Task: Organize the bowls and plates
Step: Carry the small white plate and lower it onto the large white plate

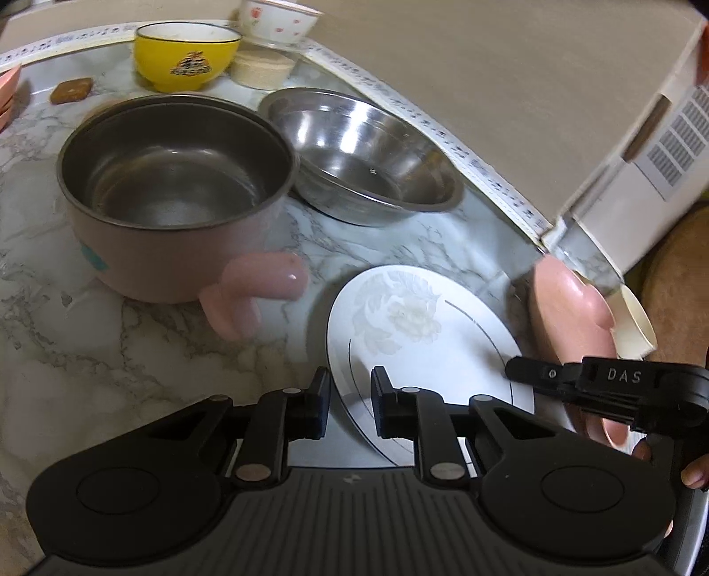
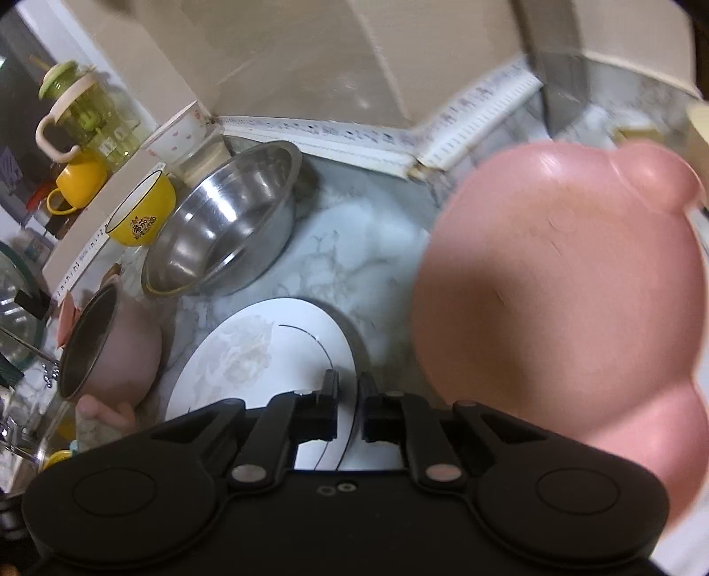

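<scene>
Landmark: the white plate (image 1: 425, 336) with a faint flower print and a thin dark ring, lying on the marble table (image 1: 88, 354) close to the near edge.
Pink stack: far left of the white plate, cut off at the picture edge in the left wrist view, some pink dishes (image 1: 9, 93); too little shows to tell how many.
Brown block: left and far behind the white plate, a small brown block (image 1: 72, 90) on the table.
Pink pot: left of the white plate and just behind it, a pink pot (image 1: 177, 195) with a dark metal inside, upright, its pink handle (image 1: 252, 292) pointing toward the plate.
Yellow bowl: behind the pink pot, well apart from the white plate, a yellow bowl (image 1: 188, 55) with a dark rim, upright.
Flowered bowl: behind the yellow bowl, a white flowered bowl (image 1: 279, 20) at the table's back edge.
Steel bowl: straight behind the white plate, a steel bowl (image 1: 361, 150), upright, beside the pink pot.
Left tongs: the left tongs (image 1: 350, 401) sit at the near left rim of the white plate, jaws a little apart with the rim showing between them; whether they pinch it I cannot tell.
Right tongs: the right tongs (image 2: 348, 410) sit at the near right rim of the white plate (image 2: 266, 354), jaws narrowly apart astride the rim; contact cannot be told.
Pink plate: right of the white plate, a pink plate (image 2: 558, 310) with a lobed edge, tilted up on its side and blurred.
Cream cup: just right of the pink plate (image 1: 571, 310), a cream cup (image 1: 636, 323).
</scene>
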Demonstrator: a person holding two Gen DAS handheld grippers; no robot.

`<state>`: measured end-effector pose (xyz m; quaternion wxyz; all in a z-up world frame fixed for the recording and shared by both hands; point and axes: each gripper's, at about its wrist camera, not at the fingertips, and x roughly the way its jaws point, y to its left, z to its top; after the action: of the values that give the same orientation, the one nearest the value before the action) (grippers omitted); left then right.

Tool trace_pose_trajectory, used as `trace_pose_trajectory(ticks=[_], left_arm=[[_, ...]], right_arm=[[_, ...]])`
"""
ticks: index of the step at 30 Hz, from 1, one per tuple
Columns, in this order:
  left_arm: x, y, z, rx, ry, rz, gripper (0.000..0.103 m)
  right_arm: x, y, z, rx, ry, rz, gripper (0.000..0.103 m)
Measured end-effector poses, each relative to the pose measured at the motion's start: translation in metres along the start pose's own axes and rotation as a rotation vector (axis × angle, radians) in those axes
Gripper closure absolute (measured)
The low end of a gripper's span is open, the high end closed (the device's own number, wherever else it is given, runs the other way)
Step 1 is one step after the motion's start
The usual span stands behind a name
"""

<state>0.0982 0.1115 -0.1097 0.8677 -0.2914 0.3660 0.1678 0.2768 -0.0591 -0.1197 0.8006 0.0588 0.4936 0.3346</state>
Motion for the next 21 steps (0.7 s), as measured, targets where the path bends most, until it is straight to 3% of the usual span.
trace_pose_trajectory(ticks=[8,15,21], left_arm=[[-0.001,-0.002,-0.006,0.05,0.035,-0.043,0.085],[0.001,0.004,0.0,0.046,0.032,-0.047,0.085],[0.004,0.006,0.004,0.037,0.036,-0.061,0.085]], right_arm=[[-0.022,-0.014,-0.031,0.067,-0.014,0.009,0.094],[-0.024,-0.018,-0.032,0.09,-0.032,0.004,0.087],[-0.021,-0.015,-0.033,0.087,-0.035,0.006,0.086]])
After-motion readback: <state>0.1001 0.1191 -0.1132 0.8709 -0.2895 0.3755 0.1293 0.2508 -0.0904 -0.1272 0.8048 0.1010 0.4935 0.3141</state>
